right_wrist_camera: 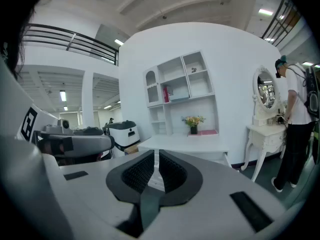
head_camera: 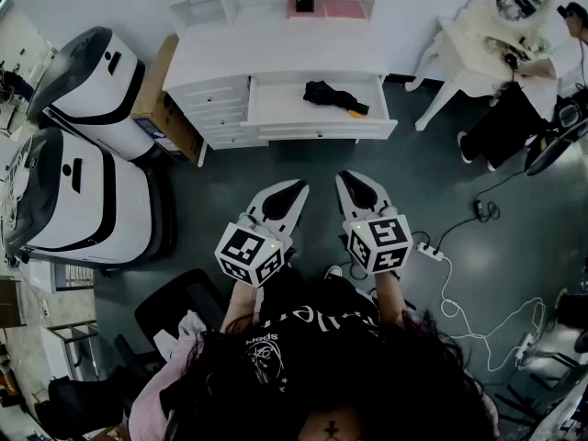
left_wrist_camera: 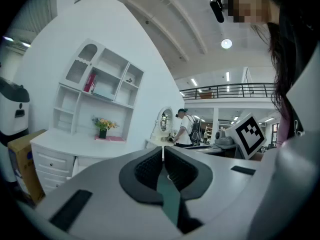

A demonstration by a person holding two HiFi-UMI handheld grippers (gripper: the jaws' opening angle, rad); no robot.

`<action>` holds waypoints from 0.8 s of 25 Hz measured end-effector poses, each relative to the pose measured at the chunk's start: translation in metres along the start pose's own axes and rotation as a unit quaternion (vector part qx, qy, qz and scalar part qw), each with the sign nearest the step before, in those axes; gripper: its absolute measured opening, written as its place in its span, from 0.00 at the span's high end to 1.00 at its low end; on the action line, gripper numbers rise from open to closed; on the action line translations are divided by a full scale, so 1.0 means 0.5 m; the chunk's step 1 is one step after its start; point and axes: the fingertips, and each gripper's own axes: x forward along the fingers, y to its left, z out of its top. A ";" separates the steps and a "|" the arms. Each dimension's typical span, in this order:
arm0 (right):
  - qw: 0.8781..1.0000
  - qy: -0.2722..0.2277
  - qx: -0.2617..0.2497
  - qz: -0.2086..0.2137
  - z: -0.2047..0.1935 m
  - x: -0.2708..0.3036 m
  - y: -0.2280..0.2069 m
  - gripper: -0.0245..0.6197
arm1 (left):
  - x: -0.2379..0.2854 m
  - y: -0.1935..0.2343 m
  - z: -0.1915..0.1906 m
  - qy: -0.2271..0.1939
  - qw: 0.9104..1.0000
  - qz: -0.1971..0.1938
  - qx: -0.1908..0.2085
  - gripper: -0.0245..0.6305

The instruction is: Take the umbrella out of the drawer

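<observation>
From the head view alone, the black folded umbrella with an orange handle (head_camera: 333, 97) lies inside the open white drawer (head_camera: 276, 108) of the white dresser (head_camera: 276, 53). It sits toward the drawer's right side, well apart from both tools.

The left gripper (head_camera: 296, 191) and the right gripper (head_camera: 352, 180) are side by side over the dark floor, in front of the drawer and pointing toward it.

Neither gripper view sees into the drawer. Each shows its own claw instead. The left gripper (left_wrist_camera: 162, 154) has its jaws pressed together with nothing between them, and so does the right gripper (right_wrist_camera: 156, 161).

These two views also show the white shelf unit (left_wrist_camera: 100, 84) above the dresser and the small vase of flowers (right_wrist_camera: 193, 122). A person (right_wrist_camera: 295, 129) stands at a white vanity table with an oval mirror (right_wrist_camera: 265, 134).
</observation>
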 end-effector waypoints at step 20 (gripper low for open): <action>0.999 0.007 0.017 0.039 -0.026 -0.057 -0.098 0.86 | 0.088 -0.080 -0.023 0.013 1.000 0.026 0.009 0.92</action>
